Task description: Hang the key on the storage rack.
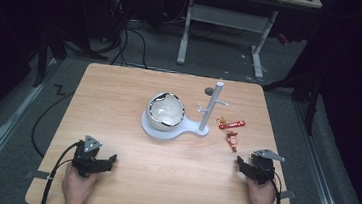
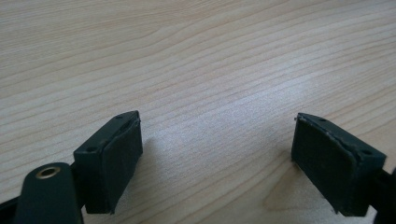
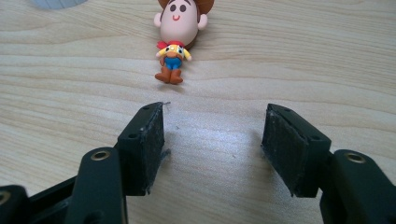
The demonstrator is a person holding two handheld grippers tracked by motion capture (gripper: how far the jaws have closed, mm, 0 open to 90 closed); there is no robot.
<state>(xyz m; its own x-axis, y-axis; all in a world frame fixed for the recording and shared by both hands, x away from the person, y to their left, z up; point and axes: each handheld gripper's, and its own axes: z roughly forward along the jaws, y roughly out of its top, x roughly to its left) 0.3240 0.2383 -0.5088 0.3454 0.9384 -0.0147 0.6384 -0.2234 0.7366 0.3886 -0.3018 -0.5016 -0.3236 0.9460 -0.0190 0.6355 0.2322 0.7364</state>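
Observation:
A small cowboy figurine [image 3: 176, 39] with a big round head lies on the wooden table [image 1: 161, 180] just beyond my right gripper [image 3: 212, 140], which stands open with nothing between its jaws. In the high view the figurine [image 1: 232, 139] lies to the right of a white stand, and my right gripper [image 1: 241, 164] rests near the table's front right. My left gripper [image 1: 109, 161] sits at the front left, held by a hand. Its jaws are wide apart over bare wood, so my left gripper [image 2: 217, 154] is open too.
A white bowl [image 1: 166, 111] rests on the round base [image 1: 158, 131] of a white stand whose post [image 1: 213, 105] has small pegs. A red candy bar [image 1: 232, 124] lies right of the post. Beyond the table's far edge stand a desk frame and cables.

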